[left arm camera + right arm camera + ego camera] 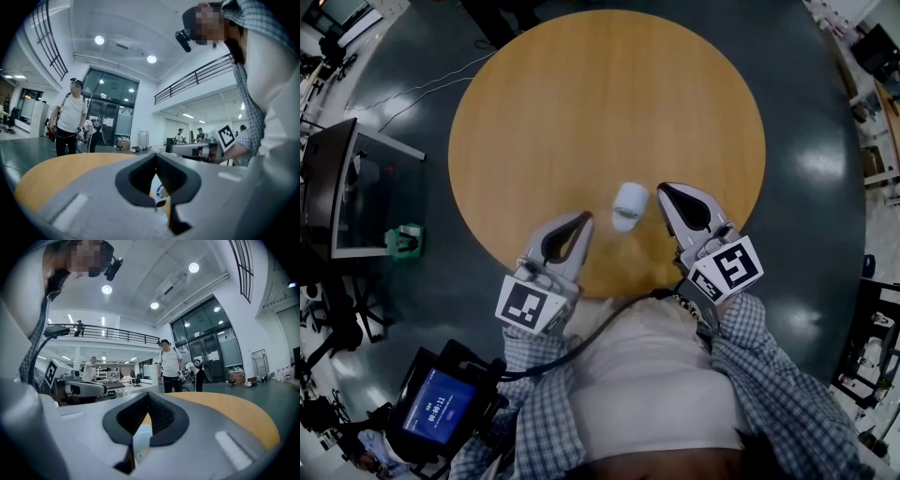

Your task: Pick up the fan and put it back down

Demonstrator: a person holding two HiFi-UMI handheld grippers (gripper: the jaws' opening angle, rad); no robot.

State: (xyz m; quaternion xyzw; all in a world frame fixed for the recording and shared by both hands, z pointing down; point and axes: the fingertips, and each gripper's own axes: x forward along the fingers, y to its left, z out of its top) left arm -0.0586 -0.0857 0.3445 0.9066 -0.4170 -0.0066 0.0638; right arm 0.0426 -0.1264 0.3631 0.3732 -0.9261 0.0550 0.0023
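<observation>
A small white fan (629, 206) lies on the round wooden table (600, 103), near its front edge. My left gripper (586, 217) sits just left of the fan and my right gripper (661, 187) just right of it, so the fan lies between the two. Both grippers have their jaw tips meeting, shut on nothing. In the left gripper view the fan (161, 191) shows through the hole behind the closed left gripper (156, 154). The right gripper view likewise shows the fan (142, 439) as a white block behind the closed right gripper (149, 393).
A dark desk with a monitor (337, 187) and a green object (405, 241) stand on the floor at left. Below them is a lit screen (436, 405). Cables (422, 94) run across the floor. A person (70, 122) stands beyond the table.
</observation>
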